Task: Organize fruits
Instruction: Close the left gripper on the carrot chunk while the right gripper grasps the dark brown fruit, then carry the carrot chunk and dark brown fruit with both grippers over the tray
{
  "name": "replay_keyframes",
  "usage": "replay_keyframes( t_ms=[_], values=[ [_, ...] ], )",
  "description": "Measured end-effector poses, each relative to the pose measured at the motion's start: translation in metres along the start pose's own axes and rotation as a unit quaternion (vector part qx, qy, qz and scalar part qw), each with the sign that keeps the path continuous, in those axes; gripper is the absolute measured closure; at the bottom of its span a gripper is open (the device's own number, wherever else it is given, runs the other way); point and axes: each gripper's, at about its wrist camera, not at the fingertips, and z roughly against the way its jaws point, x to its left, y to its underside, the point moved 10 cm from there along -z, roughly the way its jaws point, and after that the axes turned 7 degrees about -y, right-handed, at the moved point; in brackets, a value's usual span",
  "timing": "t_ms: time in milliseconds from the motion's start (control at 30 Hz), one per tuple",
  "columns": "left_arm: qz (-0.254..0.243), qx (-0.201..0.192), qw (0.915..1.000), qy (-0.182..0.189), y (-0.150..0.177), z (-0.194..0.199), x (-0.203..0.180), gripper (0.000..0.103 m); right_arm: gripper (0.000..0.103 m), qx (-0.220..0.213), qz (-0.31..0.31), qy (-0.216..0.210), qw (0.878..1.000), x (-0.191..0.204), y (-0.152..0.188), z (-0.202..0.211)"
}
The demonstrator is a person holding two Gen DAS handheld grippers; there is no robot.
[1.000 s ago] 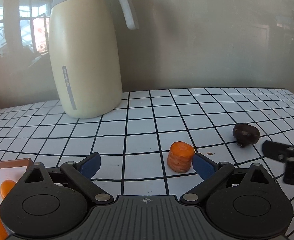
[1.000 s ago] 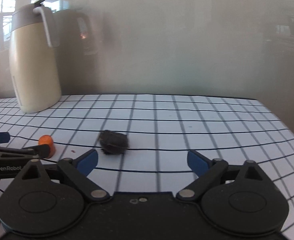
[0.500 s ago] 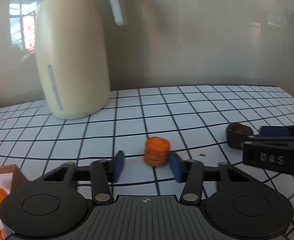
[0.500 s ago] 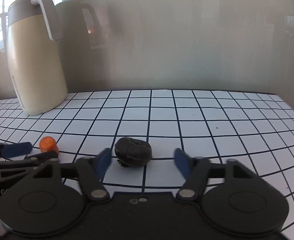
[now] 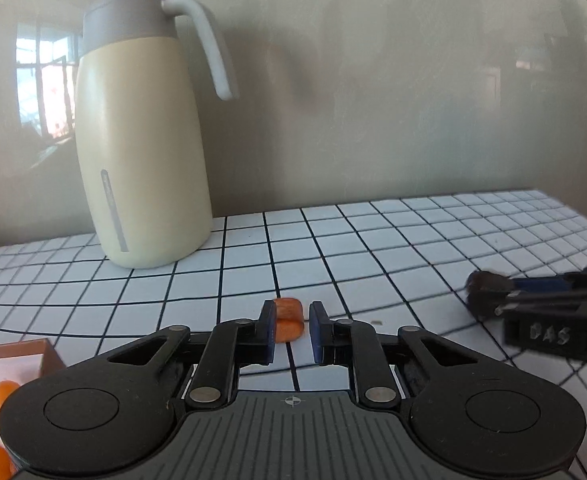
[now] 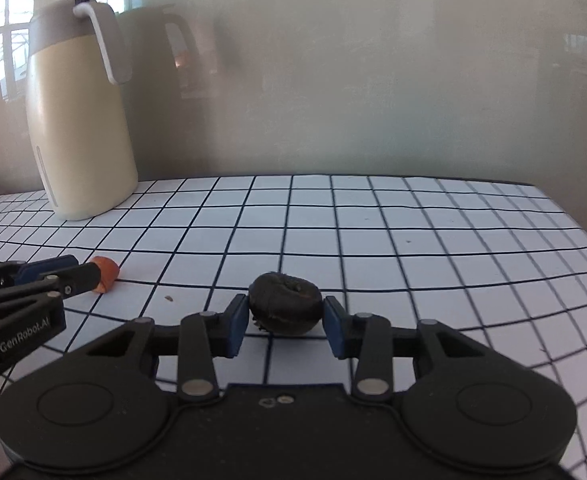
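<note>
Checkered tabletop (image 6: 373, 220): one jug (image 5: 141, 152); left gripper (image 5: 291, 332) jaws pinch one carrot chunk (image 5: 288, 319), right gripper (image 6: 285, 326) jaws one dark fruit (image 6: 284, 308).

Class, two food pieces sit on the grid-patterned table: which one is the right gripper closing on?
The dark wrinkled round fruit, between the right gripper fingers; the orange carrot chunk is lighter, cylindrical.

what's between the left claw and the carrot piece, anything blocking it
Nothing visible. The left claw has just been closing and its blue pads now press both sides of the carrot piece on the checked table. The cream jug stands well behind it, and the right claw is off to the side.
</note>
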Motion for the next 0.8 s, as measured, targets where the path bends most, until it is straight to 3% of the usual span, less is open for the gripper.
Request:
replay_keyframes(
  t_ms=[200,300,367,433,633,700,800],
  values=[
    [-0.009,-0.012,0.9994,-0.03,-0.003,0.003,0.006,0.085,0.071,-0.012,-0.008,-0.003,1.0,-0.003,-0.001,0.013],
    [0.004,0.016,0.9997,-0.019,-0.001,-0.01,0.01,0.082,0.071,-0.013,-0.001,-0.006,1.0,-0.002,-0.002,0.012],
    [0.017,0.035,0.9991,-0.018,0.002,-0.017,0.014,0.045,0.071,-0.01,-0.001,-0.005,1.0,-0.005,-0.002,0.008],
    [0.027,0.045,0.9986,-0.002,0.003,-0.023,0.013,0.038,0.071,-0.002,-0.004,-0.005,1.0,-0.008,0.0,0.002],
    [0.006,0.06,0.9981,-0.016,0.006,-0.033,0.005,0.038,0.071,0.006,0.001,-0.005,1.0,-0.012,0.005,-0.003],
    [0.017,0.058,0.9981,-0.009,0.004,-0.034,0.005,0.069,0.071,0.006,0.0,-0.007,1.0,-0.013,0.006,-0.002],
    [0.023,0.055,0.9982,-0.005,0.004,-0.032,0.006,0.073,0.071,0.006,-0.001,-0.007,1.0,-0.013,0.006,-0.001]
  ],
)
